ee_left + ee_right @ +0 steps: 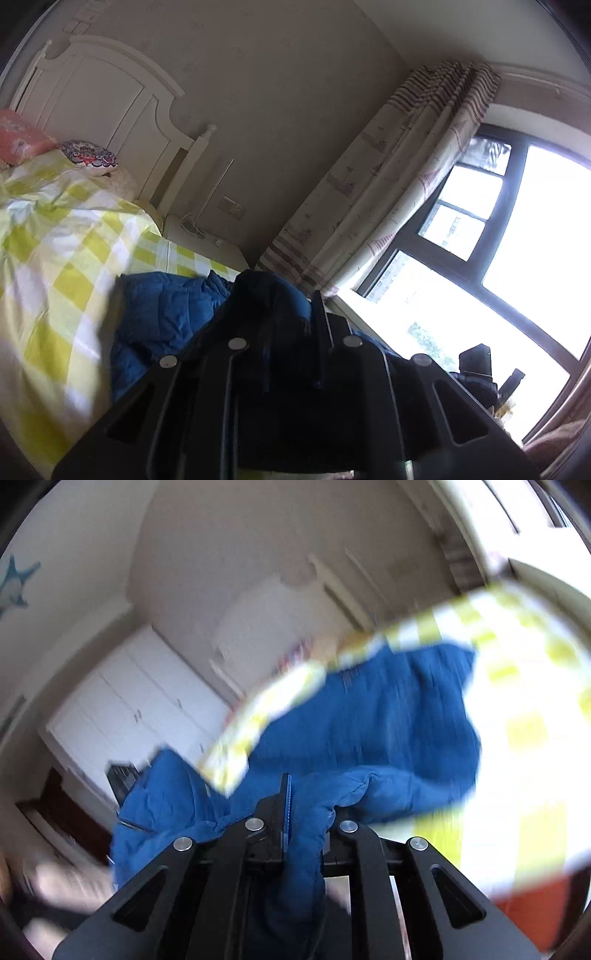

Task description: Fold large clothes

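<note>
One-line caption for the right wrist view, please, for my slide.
Right gripper shut on a bunched fold of the blue quilted jacket, lifted over the yellow-checked bedspread; motion-blurred.

The bed point(51, 236) carried a yellow-and-white checked cover point(74, 258), rumpled in places. A white headboard point(110, 96) stood at its far end. Against the headboard lay a pink pillow point(22, 136) and, just beside it, a patterned cushion point(90, 157). A blue quilted jacket point(166, 306) lay directly on the cover near the bed's edge, partly bunched. In the right wrist view the same jacket point(369, 720) appeared blurred on the checked cover.
</note>
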`<state>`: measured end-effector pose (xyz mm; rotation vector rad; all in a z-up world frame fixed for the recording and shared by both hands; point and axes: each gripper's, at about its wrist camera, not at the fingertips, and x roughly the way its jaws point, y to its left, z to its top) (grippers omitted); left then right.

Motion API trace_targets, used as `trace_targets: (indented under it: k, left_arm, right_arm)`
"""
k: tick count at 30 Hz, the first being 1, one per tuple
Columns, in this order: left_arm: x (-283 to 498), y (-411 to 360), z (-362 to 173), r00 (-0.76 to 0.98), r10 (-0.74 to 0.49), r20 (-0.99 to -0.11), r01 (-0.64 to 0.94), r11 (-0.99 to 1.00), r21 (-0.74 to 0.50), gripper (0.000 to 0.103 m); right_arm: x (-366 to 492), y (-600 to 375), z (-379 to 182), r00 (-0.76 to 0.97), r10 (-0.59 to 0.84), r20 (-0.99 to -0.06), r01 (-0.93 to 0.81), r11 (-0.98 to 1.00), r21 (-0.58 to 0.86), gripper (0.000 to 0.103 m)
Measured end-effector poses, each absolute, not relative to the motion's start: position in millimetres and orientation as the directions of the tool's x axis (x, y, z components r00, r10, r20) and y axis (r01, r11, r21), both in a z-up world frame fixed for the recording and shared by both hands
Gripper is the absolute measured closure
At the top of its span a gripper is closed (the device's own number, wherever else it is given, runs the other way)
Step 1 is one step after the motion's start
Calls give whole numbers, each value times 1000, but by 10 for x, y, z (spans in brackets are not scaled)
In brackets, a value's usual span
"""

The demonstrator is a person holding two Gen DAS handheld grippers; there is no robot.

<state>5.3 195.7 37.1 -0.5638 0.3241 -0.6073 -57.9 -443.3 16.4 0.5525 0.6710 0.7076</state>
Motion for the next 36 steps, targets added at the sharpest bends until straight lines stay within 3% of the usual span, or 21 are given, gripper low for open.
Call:
trace_targets:
  k: [3,4,5,7,8,9,10,11,12,13,14,16,18,19,22,27,28,30,32,34,36]
  left_arm:
    - [1008,1973,429,761,-619,-192,326,621,-713,77]
    - [1365,1947,394,747,-623,-232,286,617,-733,64]
    - [1634,1923,335,731,-628,-269,257,617,-744,41]
    - [2109,1930,142,727,-590,-352,153,638,-754,24]
    - [2246,1961,39,736,-561,-379,105,648,-755,25]
    - [2379,2007,-94,732,-553,-399,68,641,-764,24]
    - [2462,2057,-214,722,-558,-408,46,628,-777,25]
    - [2515,2134,-367,717,-554,-423,12,616,-787,24]
    - [2531,2205,-498,714,-542,-443,-17,619,-785,23]
    - [2537,2248,-585,709,-533,-461,-31,630,-776,23]
    - [2545,2302,-695,696,-518,-497,-45,659,-751,23]
    - [2574,2360,-806,673,-507,-538,-45,698,-714,23]
    - [2606,2389,-869,654,-526,-543,-17,707,-707,23]
    - [2627,2363,-860,648,-541,-537,4,706,-708,21]
    - [2775,2192,-779,614,-564,-552,60,731,-680,8]
    - [3114,1790,-701,553,-507,-661,60,815,-576,8]
    - [3193,1739,-717,550,-479,-684,45,835,-548,10]
    - [3288,1633,-766,552,-400,-732,11,881,-473,46]
    - [3241,1577,-765,579,-345,-738,15,910,-414,83]
    - [3075,1535,-647,645,-341,-683,81,920,-382,94]
    - [2811,1442,-426,710,-336,-619,145,930,-338,96]
  right_arm:
    - [434,-4493,291,563,734,-380,-301,610,733,89]
    - [703,-4517,201,542,748,-383,-253,580,774,87]
    - [1023,-4525,52,511,765,-393,-186,544,818,83]
    - [1577,-4603,-410,463,788,-406,-20,467,884,75]
    - [1706,-4658,-673,466,794,-390,53,415,908,66]
    - [1794,-4733,-996,490,805,-336,126,316,940,57]
    - [1831,-4787,-1172,521,812,-263,147,218,965,34]
    - [1804,-4854,-1365,566,812,-143,133,81,988,24]
    - [1726,-4948,-1518,618,786,16,62,-69,996,18]
    - [1654,-5007,-1547,637,767,72,20,-111,994,17]
    - [1597,-5074,-1527,646,760,66,2,-88,996,17]
    - [1534,-5125,-1318,636,759,-139,2,178,984,17]
    - [1543,-5050,-1009,629,671,-392,-11,512,859,17]
    - [1552,-4996,-910,631,630,-453,-23,599,800,17]
    - [1735,-4837,-664,630,530,-568,-61,763,644,17]
    - [2242,-4656,-805,571,458,-681,-10,834,552,17]
    - [2379,-4635,-849,560,459,-689,-3,833,553,17]
    - [2430,-4521,-910,556,462,-691,-24,840,542,26]
    - [2445,-4368,-855,584,448,-677,-81,862,501,63]
    - [2364,-4242,-729,640,426,-640,-150,886,440,80]
    - [2122,-4123,-482,708,411,-574,-233,904,359,88]
